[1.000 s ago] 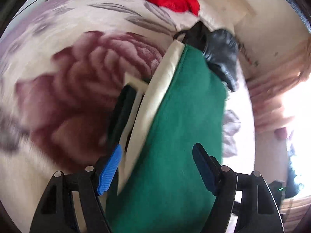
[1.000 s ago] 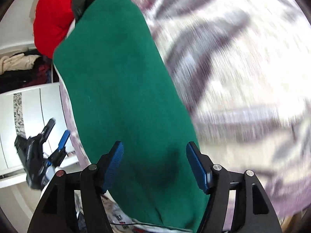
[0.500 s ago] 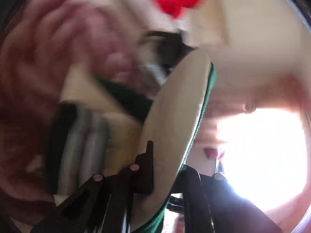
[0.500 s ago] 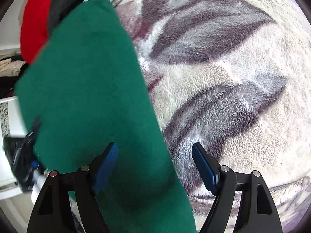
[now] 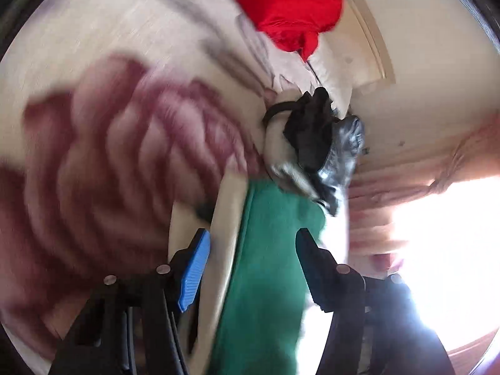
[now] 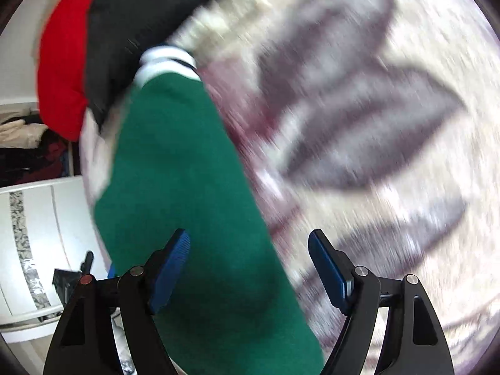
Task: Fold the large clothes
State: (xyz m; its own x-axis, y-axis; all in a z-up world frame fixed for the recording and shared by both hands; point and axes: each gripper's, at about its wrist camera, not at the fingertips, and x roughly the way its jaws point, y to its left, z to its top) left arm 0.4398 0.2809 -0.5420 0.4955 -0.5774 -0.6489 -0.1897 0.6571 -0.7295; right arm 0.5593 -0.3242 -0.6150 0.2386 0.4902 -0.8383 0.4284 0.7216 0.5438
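A green garment (image 5: 268,265) with a cream lining (image 5: 225,228) lies folded in a long strip on a floral fleece blanket (image 5: 103,162). My left gripper (image 5: 253,268) is open, its blue pads either side of the strip's edge, gripping nothing. In the right wrist view the same green garment (image 6: 187,193) runs up to a white striped cuff (image 6: 165,62). My right gripper (image 6: 250,268) is open over the garment's right edge and the blanket (image 6: 375,125). Both views are motion-blurred.
A red garment (image 5: 287,9) and a black garment (image 5: 318,137) lie at the far end of the strip; they also show in the right wrist view (image 6: 62,62). A white cabinet (image 6: 34,243) stands to the left. A bright window (image 5: 443,250) is to the right.
My left gripper was shut on the garment's cream-lined edge half a second ago and is now open, with the garment lying flat. My right gripper stayed open and shifted slightly along the garment.
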